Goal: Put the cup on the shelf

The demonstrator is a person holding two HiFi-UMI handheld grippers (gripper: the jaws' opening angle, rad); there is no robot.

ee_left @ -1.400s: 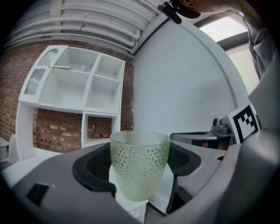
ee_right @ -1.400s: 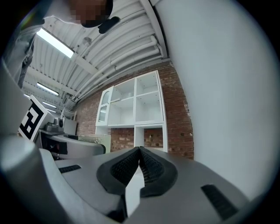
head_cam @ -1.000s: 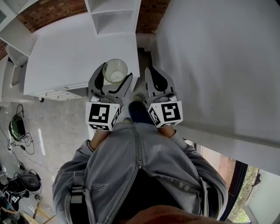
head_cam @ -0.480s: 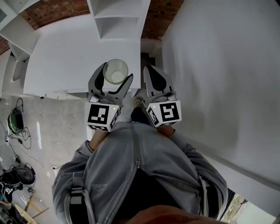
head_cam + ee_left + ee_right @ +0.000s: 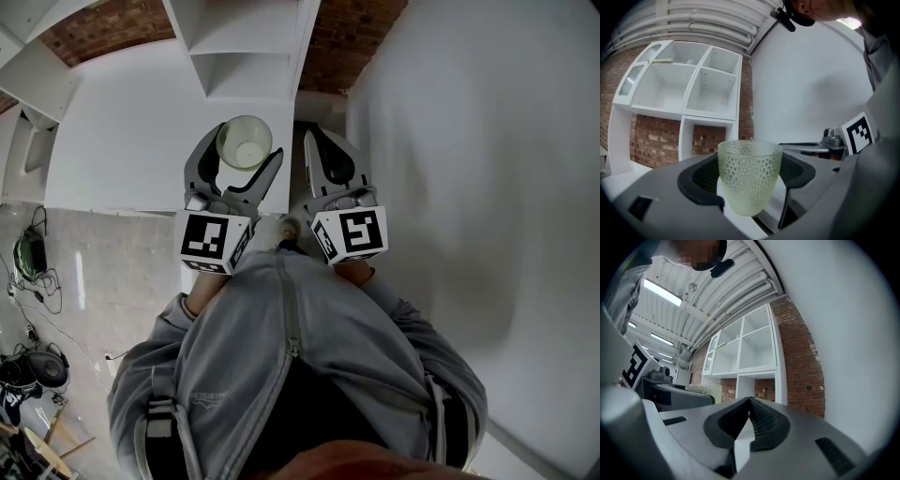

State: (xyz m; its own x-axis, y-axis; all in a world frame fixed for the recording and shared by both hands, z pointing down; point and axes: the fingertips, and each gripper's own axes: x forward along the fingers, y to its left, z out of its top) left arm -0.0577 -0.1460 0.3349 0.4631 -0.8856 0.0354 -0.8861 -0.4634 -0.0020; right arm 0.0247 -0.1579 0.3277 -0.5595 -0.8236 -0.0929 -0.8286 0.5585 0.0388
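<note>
**Cup carried toward the shelf: the transport step**

The left gripper (image 5: 750,178) holds the cup (image 5: 749,174), a pale green tumbler of dimpled glass. The cup stands upright between the jaws, which are spread wide with their dark pads pressed against opposite sides of its wall. The right gripper (image 5: 750,403) is closed pad against pad with nothing between, and it is carried just beside the left one. In the head view both grippers point forward from the person (image 5: 291,375) toward the white shelf (image 5: 684,114), a unit of open compartments set against a brick wall (image 5: 649,143). The cup is in the air, well apart from the shelf, and touches nothing but the pads.

The step in hand is judged to be the carry: the grasp is complete and the placement has not yet begun. The next move calls for bringing the left gripper up to a chosen compartment with the cup kept upright. The cup's base should then pass through the opening clear of the dividers and come down flat on the board. Only then should the jaws part, and the gripper should draw straight back so that no pad drags the cup. The right gripper has no evident part in this.
</note>
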